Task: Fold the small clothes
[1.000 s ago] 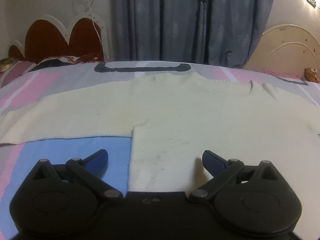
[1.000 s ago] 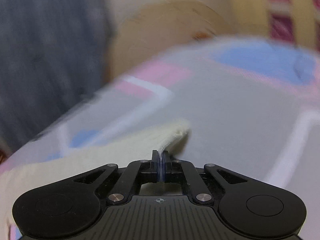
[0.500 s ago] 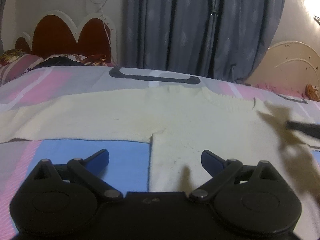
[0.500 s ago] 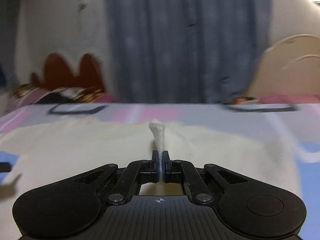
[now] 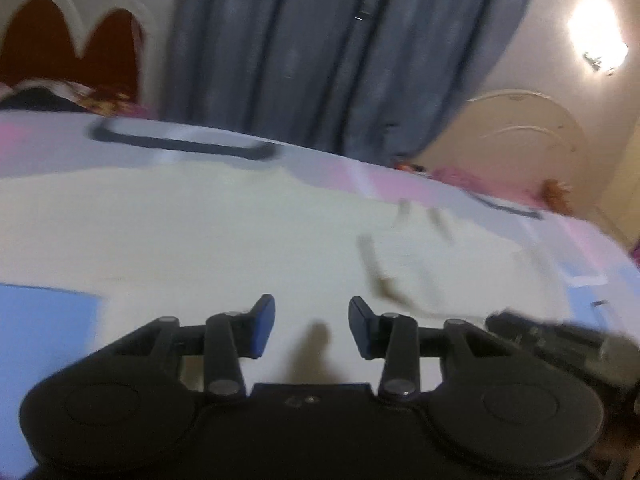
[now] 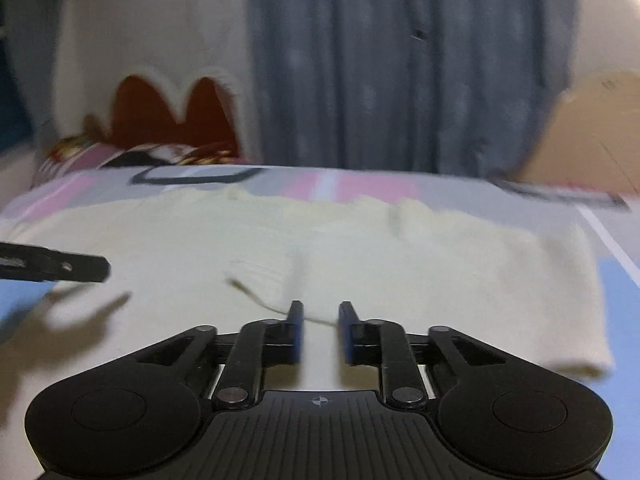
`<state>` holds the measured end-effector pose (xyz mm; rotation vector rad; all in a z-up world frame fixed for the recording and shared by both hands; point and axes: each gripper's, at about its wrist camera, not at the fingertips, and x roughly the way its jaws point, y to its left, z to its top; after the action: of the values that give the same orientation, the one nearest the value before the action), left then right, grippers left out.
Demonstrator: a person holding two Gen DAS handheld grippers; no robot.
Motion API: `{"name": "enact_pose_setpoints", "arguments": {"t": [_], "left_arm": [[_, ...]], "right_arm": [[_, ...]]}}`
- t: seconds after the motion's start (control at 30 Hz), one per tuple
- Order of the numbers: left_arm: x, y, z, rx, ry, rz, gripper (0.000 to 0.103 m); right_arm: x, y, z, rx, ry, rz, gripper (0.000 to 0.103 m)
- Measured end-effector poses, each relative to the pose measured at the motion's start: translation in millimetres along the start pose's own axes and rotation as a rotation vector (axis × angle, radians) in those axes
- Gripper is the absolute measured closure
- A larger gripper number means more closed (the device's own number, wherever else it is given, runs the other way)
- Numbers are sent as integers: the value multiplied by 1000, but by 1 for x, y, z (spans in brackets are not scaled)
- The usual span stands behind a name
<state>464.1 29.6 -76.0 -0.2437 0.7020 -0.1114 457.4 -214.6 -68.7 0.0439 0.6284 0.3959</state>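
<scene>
Both the left gripper (image 5: 311, 326) and right gripper (image 6: 321, 330) hover parted and empty above the soft, limp cream knit sweater (image 6: 360, 248), likely best pinched at its hem or cuff.

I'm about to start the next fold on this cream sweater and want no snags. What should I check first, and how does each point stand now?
1. Right gripper free of cloth: ok, jaws apart, nothing between them.
2. Left gripper ready to grasp: ok, jaws apart and empty.
3. Sweater flat on the bed: mostly ok; slight puckers near its far edge.
4. Right sleeve folded in over the body: ok, its end lies just ahead of the right gripper.
5. Left sleeve folded: cannot tell, too blurred.
6. Grippers apart from each other: ok, though close.
</scene>
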Motion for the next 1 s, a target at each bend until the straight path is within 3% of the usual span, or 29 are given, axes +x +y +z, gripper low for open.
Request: {"name": "enact_pose_setpoints", "arguments": {"t": [0.1,0.23,0.33,0.47,0.6,0.8,1.0], "left_arm": [[29,-18,10,-17,51,-68,53],[63,-25,15,-61,98,-95,57],[68,-27,17,-24,98,-83,100],[41,-20,20,-1,-2,-51,100],[13,12,22,3,-60,3,100],[-11,71,10,-70,-54,99,100],[-17,82,5,-84,-72,122,100]], "right_arm": [[-23,-21,0,56,-3,-26,87],[-37,-38,-3,119,20,-39,87],[-45,-48,-11,148,30,-46,87],[-46,-49,-11,157,25,-50,87],[-37,-44,-11,149,27,-49,87],[-30,-39,-15,133,21,-54,87],[-31,-36,-17,122,23,-58,87]]}}
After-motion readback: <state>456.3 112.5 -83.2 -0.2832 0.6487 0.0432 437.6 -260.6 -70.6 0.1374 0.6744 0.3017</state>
